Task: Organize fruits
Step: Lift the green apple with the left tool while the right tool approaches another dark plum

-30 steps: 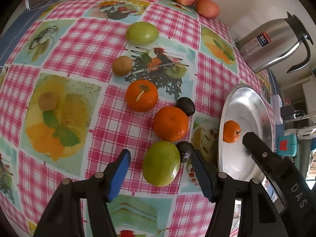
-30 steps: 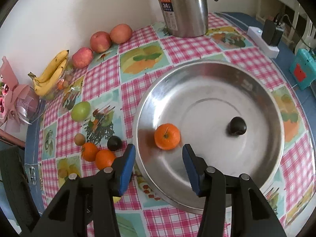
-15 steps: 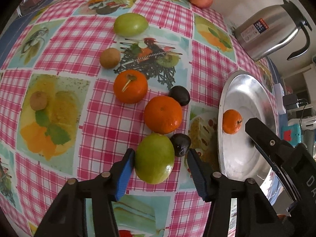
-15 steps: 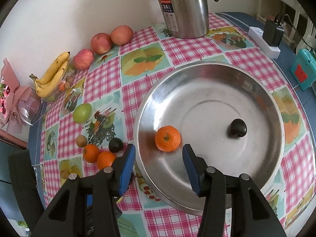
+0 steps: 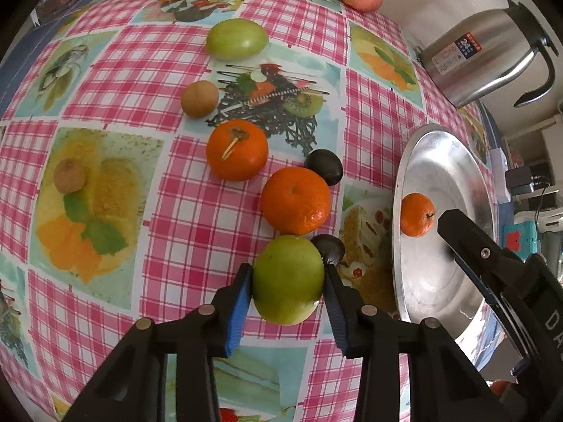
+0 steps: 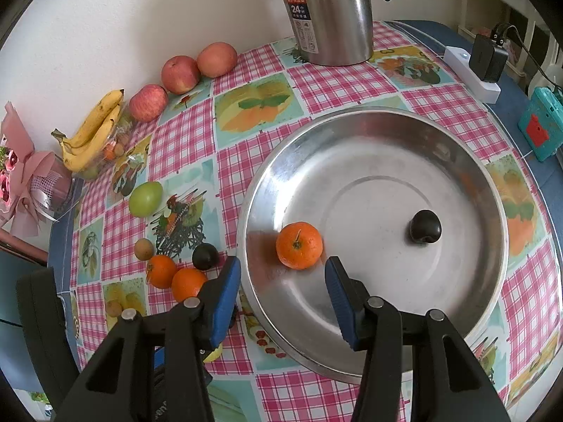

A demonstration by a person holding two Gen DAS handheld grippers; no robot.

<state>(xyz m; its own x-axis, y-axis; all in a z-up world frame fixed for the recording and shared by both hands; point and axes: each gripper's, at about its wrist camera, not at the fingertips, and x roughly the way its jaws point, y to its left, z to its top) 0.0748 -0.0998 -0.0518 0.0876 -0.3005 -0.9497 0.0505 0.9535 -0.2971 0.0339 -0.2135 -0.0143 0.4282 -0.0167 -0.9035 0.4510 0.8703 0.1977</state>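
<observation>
Gripping a green fruit (image 5: 288,279) on the bench (image 5: 105,81), left tongs (image 5: 286,283) press blue pads against both its sides; a dark plum (image 5: 329,249) touches its far right. Right tongs (image 6: 283,283) hang wide over the tray (image 6: 468,183) near rim, an orange (image 6: 299,245) just beyond, a plum (image 6: 425,227) further right.
</observation>
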